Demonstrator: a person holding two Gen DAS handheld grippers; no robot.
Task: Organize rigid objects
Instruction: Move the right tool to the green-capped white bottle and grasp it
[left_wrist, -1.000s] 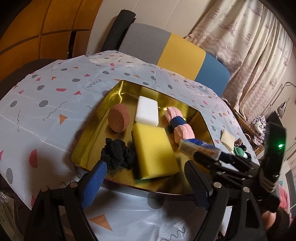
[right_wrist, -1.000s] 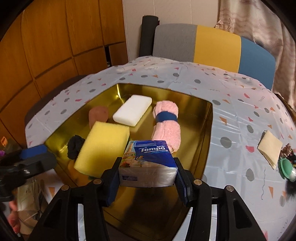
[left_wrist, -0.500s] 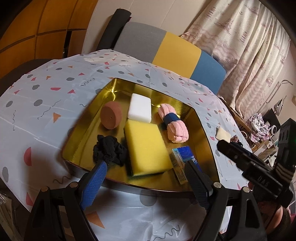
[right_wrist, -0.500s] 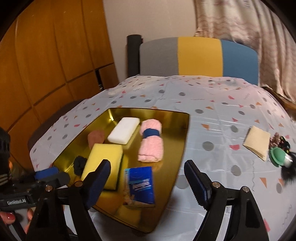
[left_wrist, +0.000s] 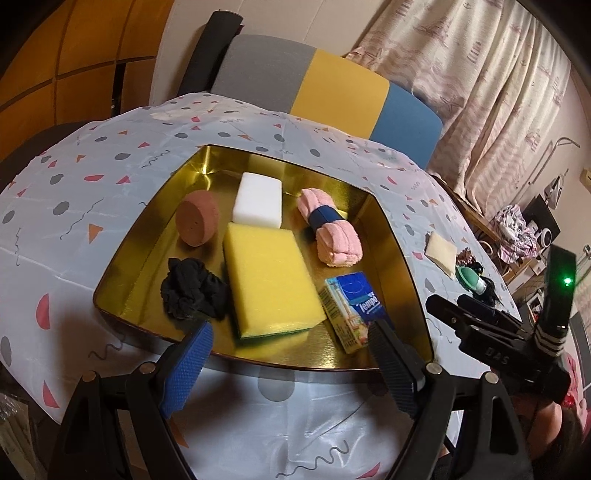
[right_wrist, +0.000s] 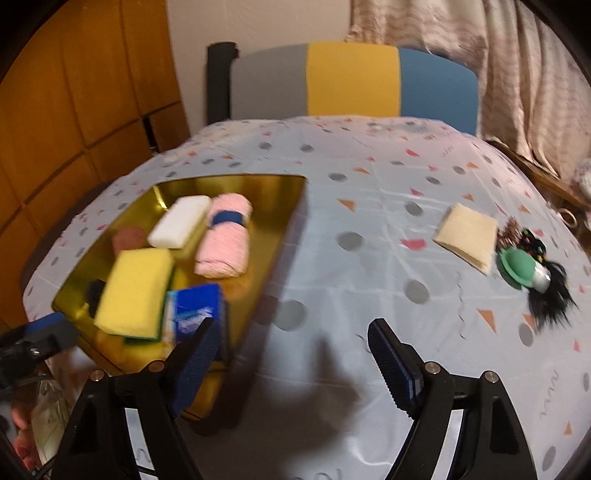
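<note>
A gold tray (left_wrist: 402, 266) (right_wrist: 284, 236) holds a blue Tempo tissue pack (left_wrist: 352, 310) (right_wrist: 195, 314), a yellow sponge (left_wrist: 269, 280) (right_wrist: 136, 291), a white block (left_wrist: 258, 199) (right_wrist: 181, 225), a pink rolled towel (left_wrist: 332, 232) (right_wrist: 225, 243), a brown disc (left_wrist: 195, 223) and a black cloth (left_wrist: 192, 293). My left gripper (left_wrist: 291, 362) is open and empty at the tray's near edge. My right gripper (right_wrist: 291, 358) is open and empty over the tablecloth right of the tray; it also shows in the left wrist view (left_wrist: 491, 328).
On the patterned tablecloth (right_wrist: 369, 206) right of the tray lie a beige folded cloth (right_wrist: 467, 232) (left_wrist: 439, 253), a green-capped item with black bristles (right_wrist: 528, 277) (left_wrist: 472, 280) and a small dark trinket (right_wrist: 513, 236). A grey, yellow and blue chair (right_wrist: 351, 81) stands behind the table.
My right gripper let go of the tissue pack into the tray, opened, and swung right over the tablecloth. My left gripper stayed open and drew slightly nearer.
</note>
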